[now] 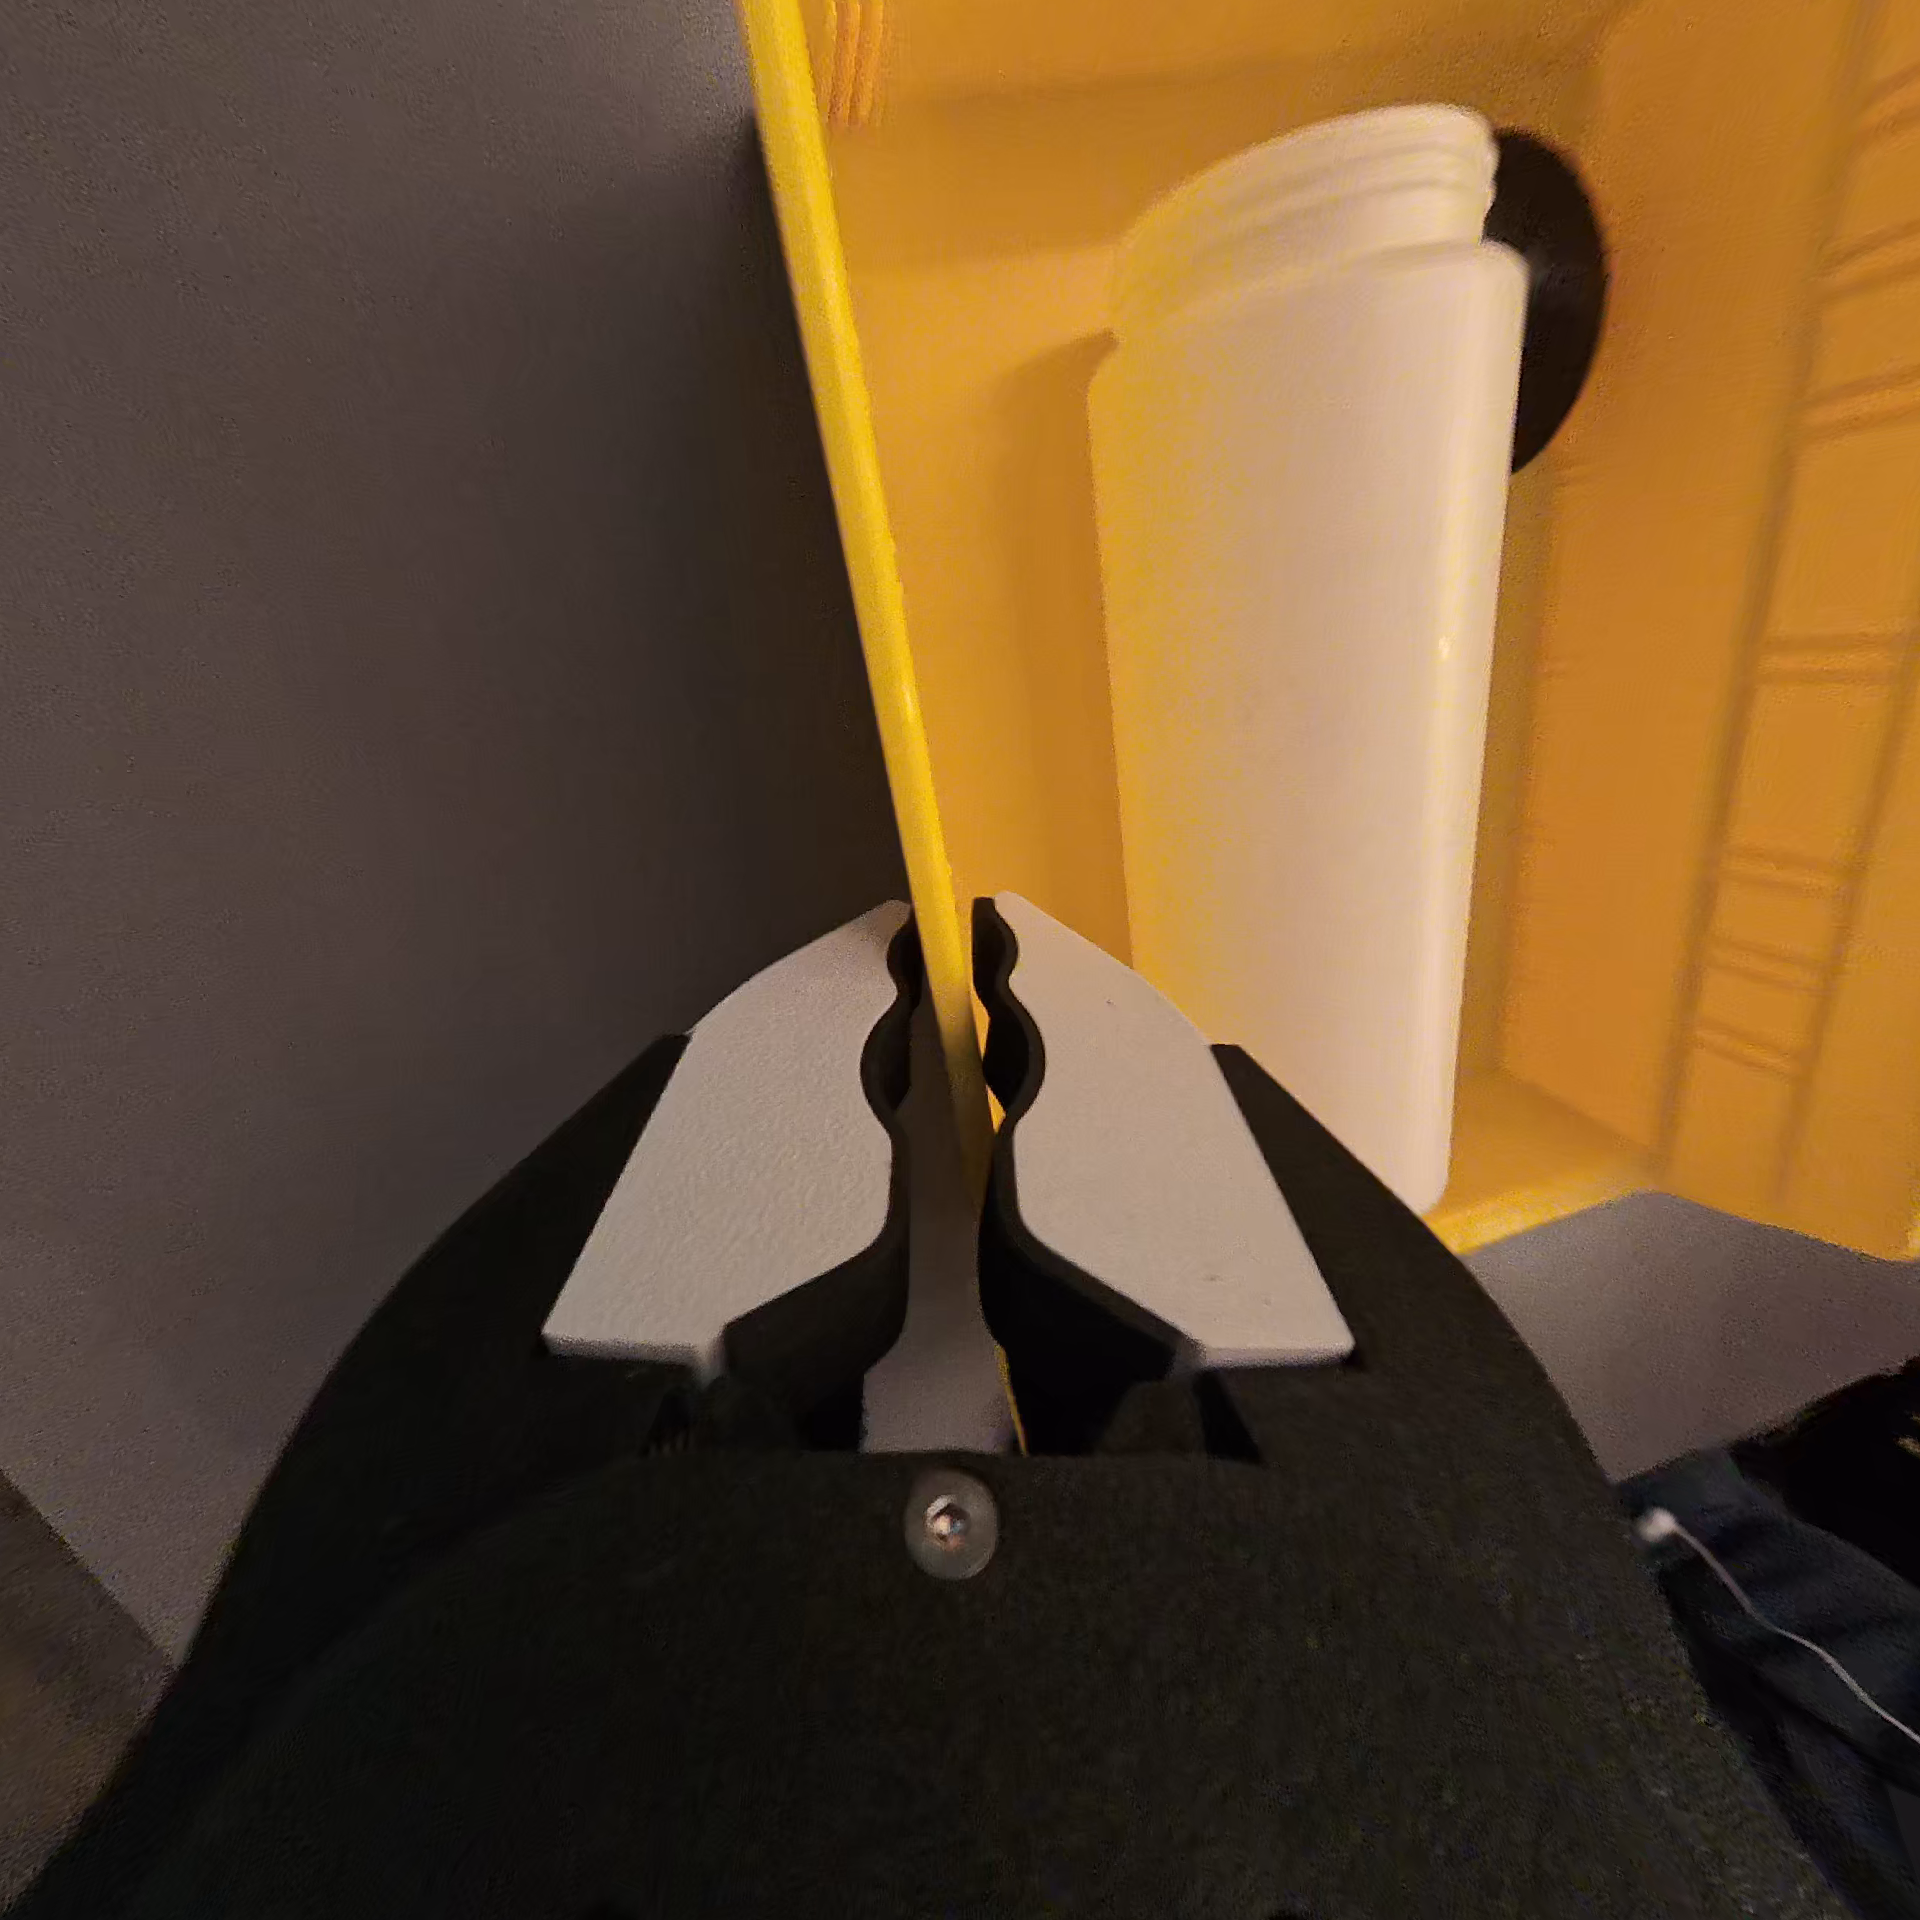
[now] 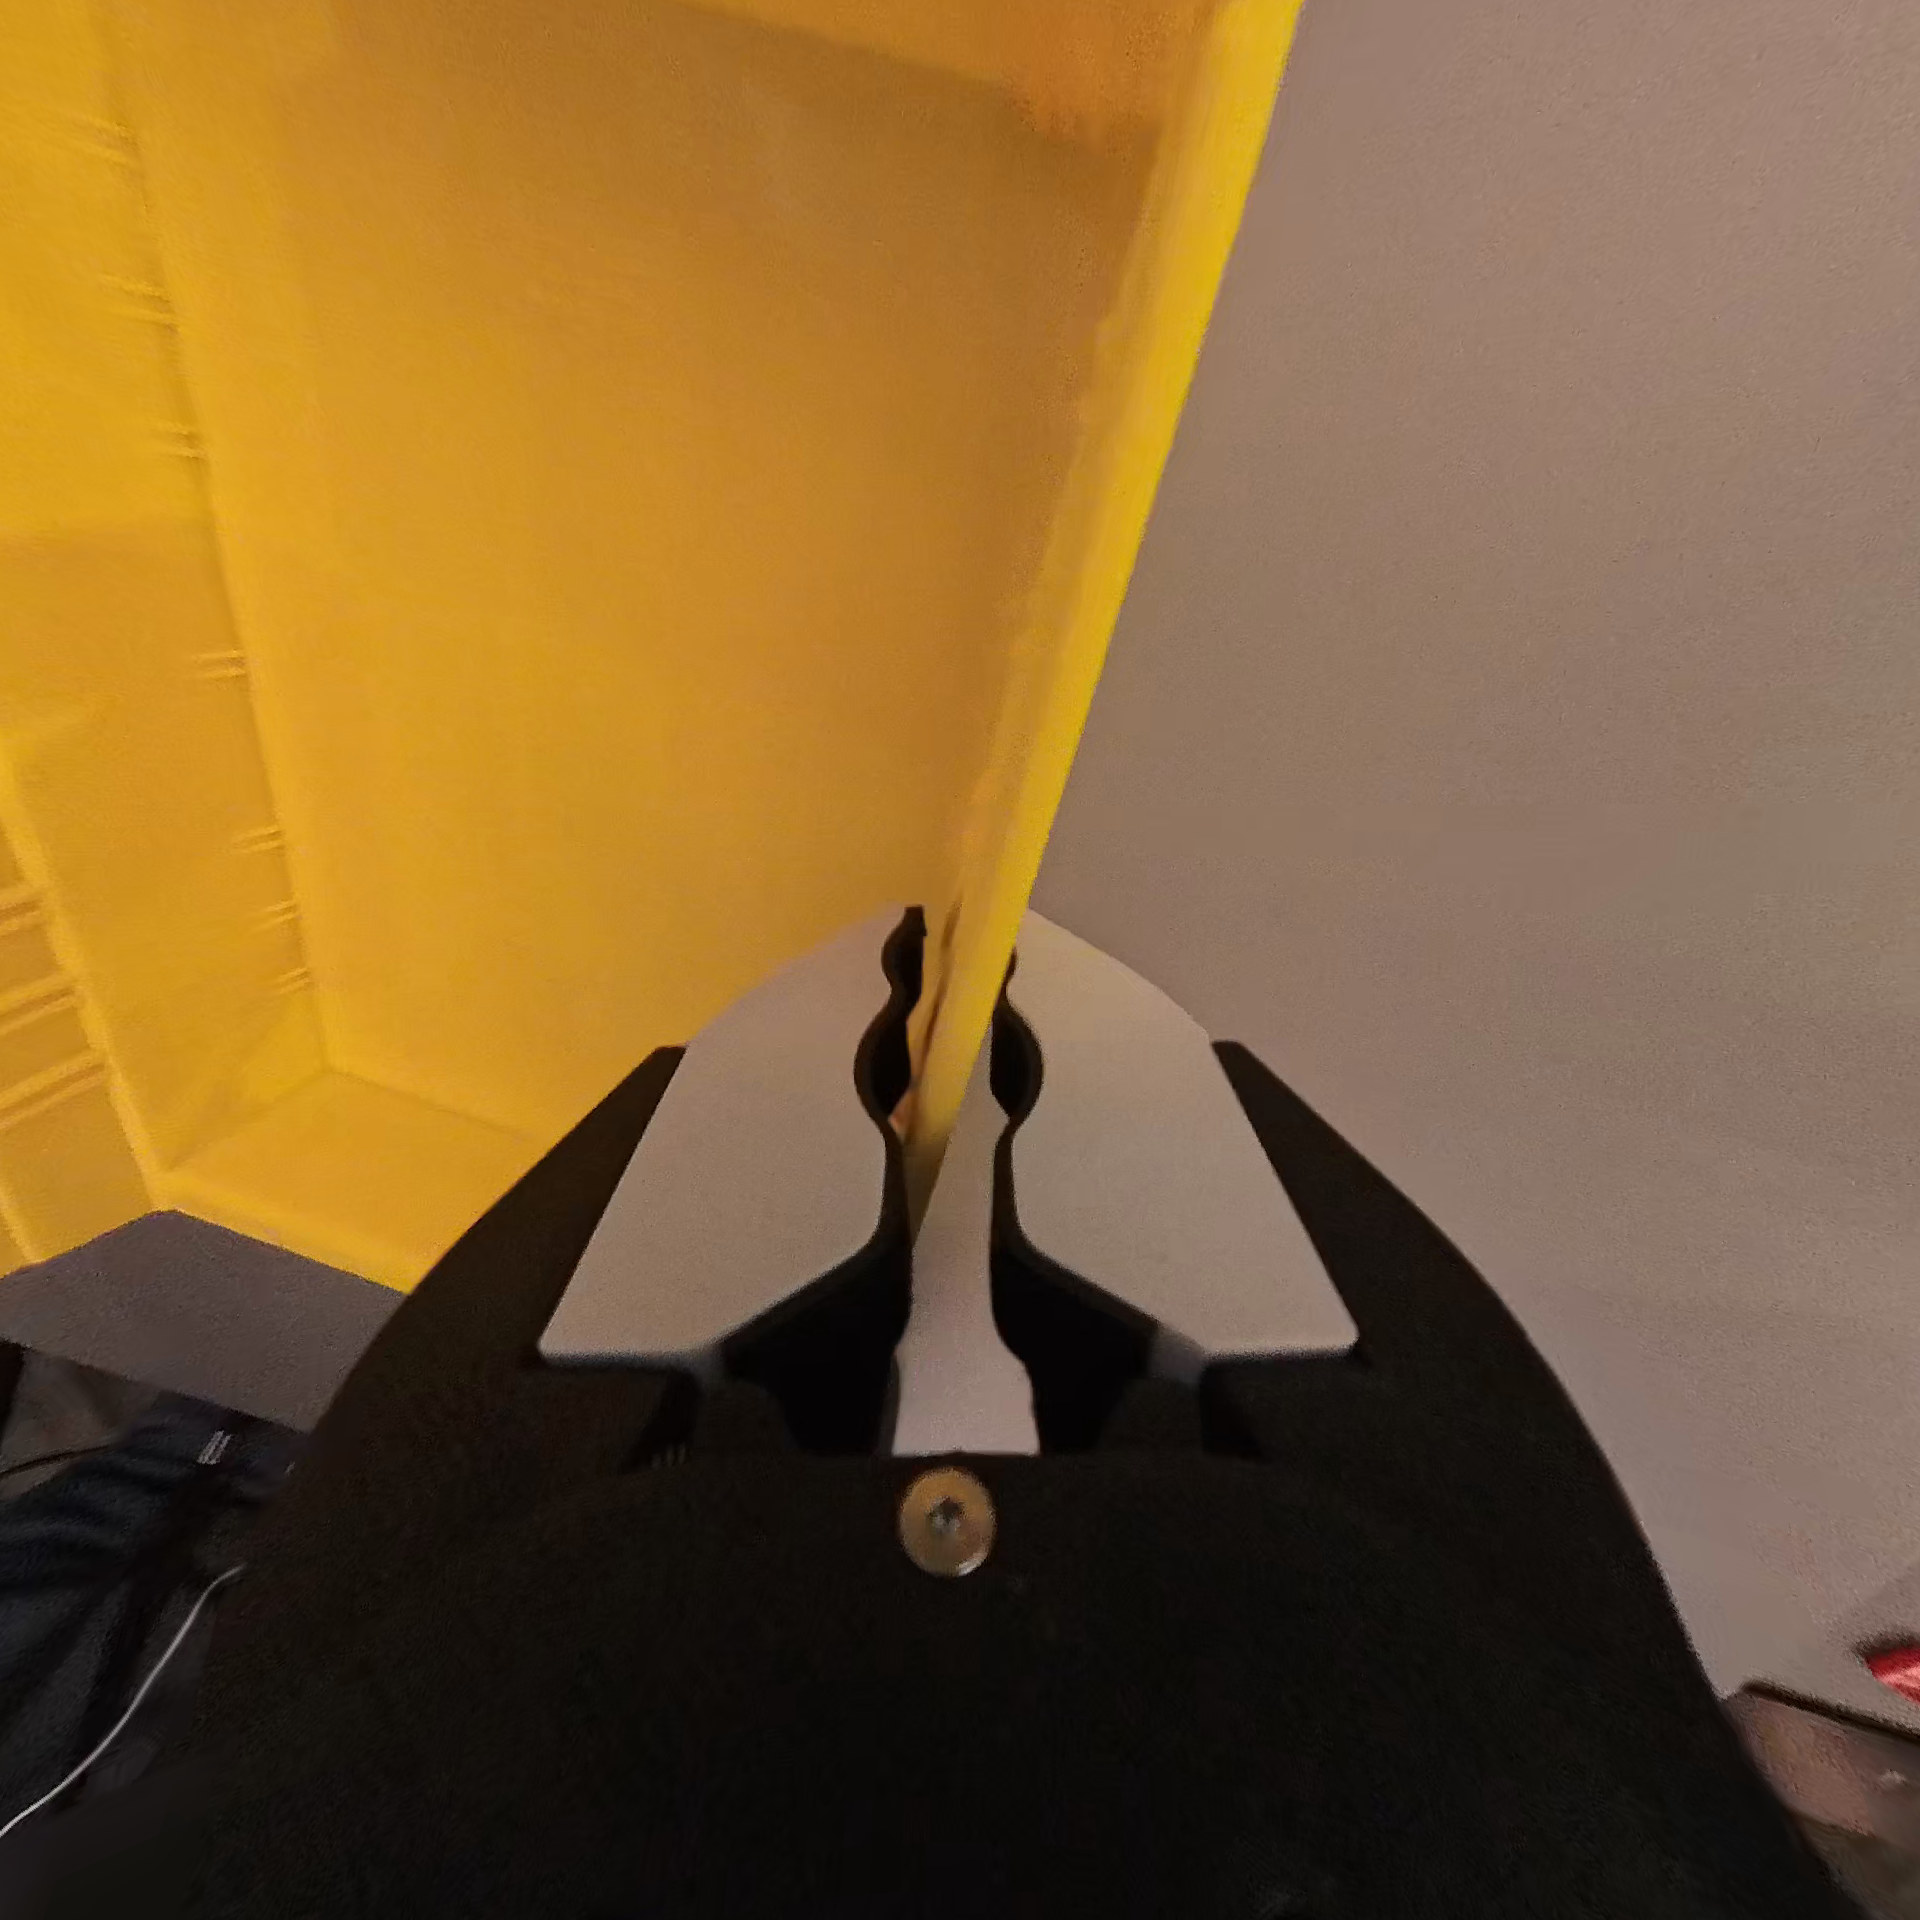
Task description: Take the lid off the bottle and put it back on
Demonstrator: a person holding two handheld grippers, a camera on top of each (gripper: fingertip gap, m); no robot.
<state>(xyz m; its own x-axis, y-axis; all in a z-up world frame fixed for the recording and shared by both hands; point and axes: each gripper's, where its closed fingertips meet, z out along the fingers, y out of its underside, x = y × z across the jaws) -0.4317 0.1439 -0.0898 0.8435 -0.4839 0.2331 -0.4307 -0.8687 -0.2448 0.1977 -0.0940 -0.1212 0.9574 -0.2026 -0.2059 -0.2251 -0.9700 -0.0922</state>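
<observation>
The white bottle (image 1: 1299,675) lay in the yellow bin (image 1: 1714,623), ahead and right of the left gripper (image 1: 945,914), its length running away, black lid (image 1: 1558,301) farthest. Both the left and right gripper (image 2: 961,920) clamped opposite bin walls; the left was nearer.

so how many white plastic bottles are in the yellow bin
1. A tall white plastic bottle lies inside the yellow plastic bin, its threaded neck uncapped, with a black round lid just behind the mouth. The right wrist view shows none; more could be hidden.
</observation>
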